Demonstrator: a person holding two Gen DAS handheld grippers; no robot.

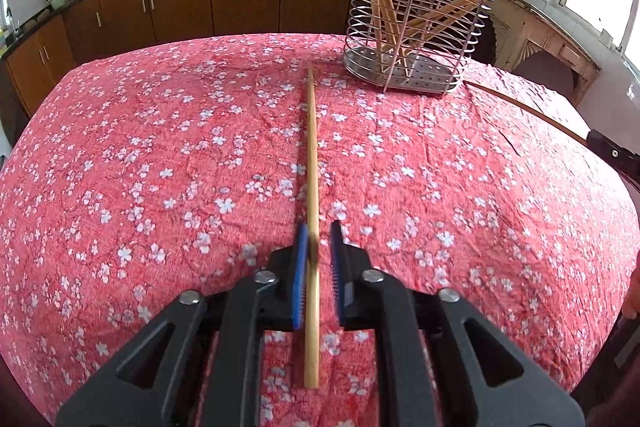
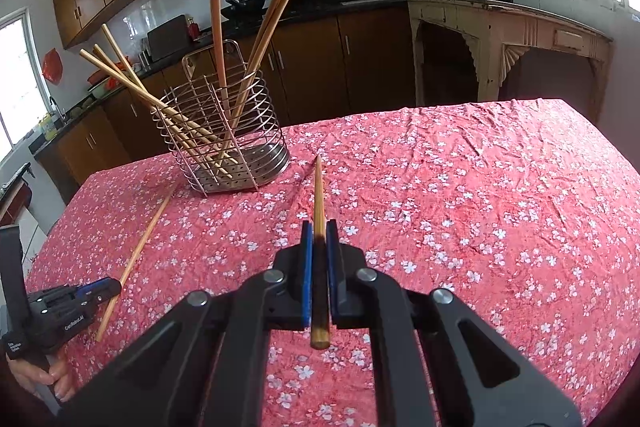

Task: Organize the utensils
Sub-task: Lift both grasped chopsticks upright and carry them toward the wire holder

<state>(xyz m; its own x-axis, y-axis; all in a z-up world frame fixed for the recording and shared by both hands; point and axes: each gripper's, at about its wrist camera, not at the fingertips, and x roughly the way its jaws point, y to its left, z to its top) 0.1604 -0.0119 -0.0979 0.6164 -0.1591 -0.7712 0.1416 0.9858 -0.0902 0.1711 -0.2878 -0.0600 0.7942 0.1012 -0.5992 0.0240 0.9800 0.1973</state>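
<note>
A light wooden chopstick (image 1: 313, 155) lies on the red flowered tablecloth (image 1: 160, 147), its near end between the pads of my left gripper (image 1: 319, 239). The jaws stand slightly apart, with a gap on the right side, so it is open. From the right wrist view the same chopstick (image 2: 144, 239) rests flat by the left gripper (image 2: 108, 287). My right gripper (image 2: 319, 231) is shut on a darker chopstick (image 2: 319, 187) that points toward the wire utensil holder (image 2: 228, 135). That holder (image 1: 416, 39) stands at the table's far side with several chopsticks leaning in it.
Brown kitchen cabinets (image 1: 180, 3) and a dark counter with pans run behind the table. A pale wooden side table (image 2: 500, 39) stands at the right. A hand (image 2: 52, 379) grips the left tool's handle.
</note>
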